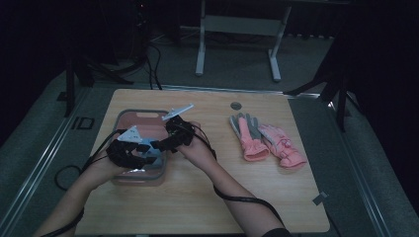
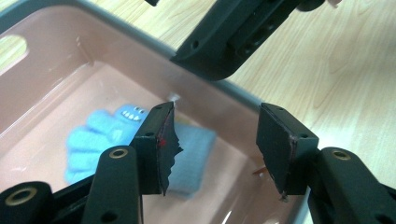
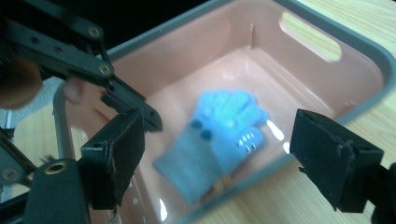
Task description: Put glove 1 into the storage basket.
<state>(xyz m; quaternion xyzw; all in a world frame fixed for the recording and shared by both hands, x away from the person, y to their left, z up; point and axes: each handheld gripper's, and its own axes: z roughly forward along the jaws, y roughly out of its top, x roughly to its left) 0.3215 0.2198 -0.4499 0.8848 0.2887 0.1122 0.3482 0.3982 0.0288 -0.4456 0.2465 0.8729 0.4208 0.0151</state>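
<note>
A blue glove (image 3: 219, 135) with a small toothy face lies flat on the floor of a pink bin (image 1: 129, 118) with a grey rim, at the table's left. That glove (image 2: 98, 140) also appears below my left jaws. Both grippers hover over the bin's near right part. My left gripper (image 2: 212, 149) is open with nothing between its pads. My right gripper (image 3: 219, 158) is open too, above the glove and apart from it. From the high view, the left gripper (image 1: 129, 152) and the right gripper (image 1: 170, 140) nearly meet over the bin.
A pair of pink gloves (image 1: 267, 140) with grey palms lies on the wooden table (image 1: 197, 197) to the right of the bin. A small round grey disc (image 1: 236, 105) sits near the far edge. Cables trail from both grippers toward the near side.
</note>
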